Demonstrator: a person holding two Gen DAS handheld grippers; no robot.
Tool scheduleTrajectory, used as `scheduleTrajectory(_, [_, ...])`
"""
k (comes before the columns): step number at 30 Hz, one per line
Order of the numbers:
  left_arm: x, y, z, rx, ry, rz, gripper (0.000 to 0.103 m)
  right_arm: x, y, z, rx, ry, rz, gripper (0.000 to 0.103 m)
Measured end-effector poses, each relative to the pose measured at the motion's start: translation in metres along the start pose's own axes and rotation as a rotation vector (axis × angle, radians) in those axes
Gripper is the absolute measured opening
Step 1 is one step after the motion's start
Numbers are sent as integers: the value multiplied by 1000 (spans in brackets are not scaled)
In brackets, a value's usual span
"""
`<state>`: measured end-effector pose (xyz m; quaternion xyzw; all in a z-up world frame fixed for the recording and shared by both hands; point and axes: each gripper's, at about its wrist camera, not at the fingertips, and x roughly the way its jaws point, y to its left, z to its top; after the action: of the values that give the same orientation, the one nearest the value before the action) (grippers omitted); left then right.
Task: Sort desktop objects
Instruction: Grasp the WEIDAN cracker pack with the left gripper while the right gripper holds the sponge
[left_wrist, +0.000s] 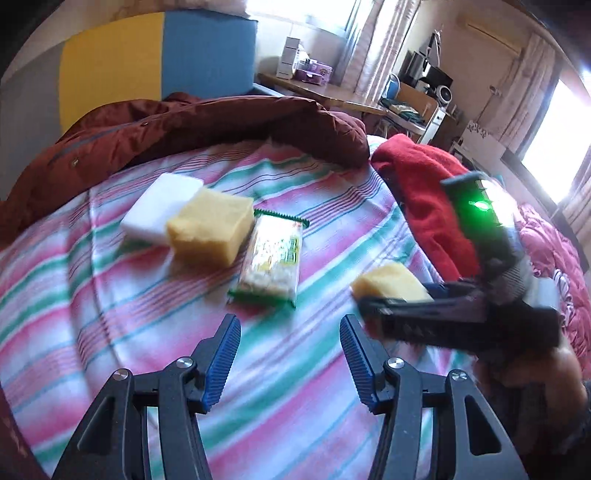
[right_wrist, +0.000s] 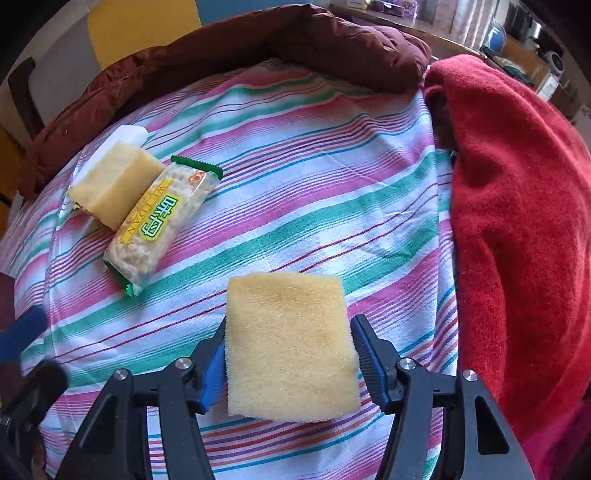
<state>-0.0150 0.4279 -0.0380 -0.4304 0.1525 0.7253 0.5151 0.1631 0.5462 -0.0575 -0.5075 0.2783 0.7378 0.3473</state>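
The right gripper (right_wrist: 290, 363) pinched a yellow sponge (right_wrist: 290, 347) at lower centre, seemingly mid-carry toward the second sponge (right_wrist: 110, 184) at upper left, while the left gripper (left_wrist: 290, 356) hung spread and empty, so next came placing.

right gripper (right_wrist: 290, 354) with a yellow sponge (right_wrist: 290, 347) between its jaws, above a striped bedsheet (right_wrist: 295, 184). at upper left, a second yellow sponge (right_wrist: 114, 184) lies touching a cracker packet (right_wrist: 159, 221) and a white block (right_wrist: 125, 138). red blanket (right_wrist: 517, 221) at right.
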Motion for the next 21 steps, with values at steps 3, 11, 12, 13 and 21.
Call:
scheduleTrajectory(3, [16,0,11,19,21,-7,56,-2,-8,-1,19,3,9,58])
scheduleTrajectory(11, [47,-9,33,98,50,12,53,-6,-16,-2,19,5,-8,58])
scheduleTrajectory(12, [51,-8,36,100,54,15,53,-6,-17,-2,17,6,-8,58])
scheduleTrajectory(13, [55,-7,39,106,66,14,53,-7,-18,-3,18,5,-8,58])
scheduleTrajectory(21, [82,2,47,126,119,59,53,-11,-25,-6,23,8,-5,58])
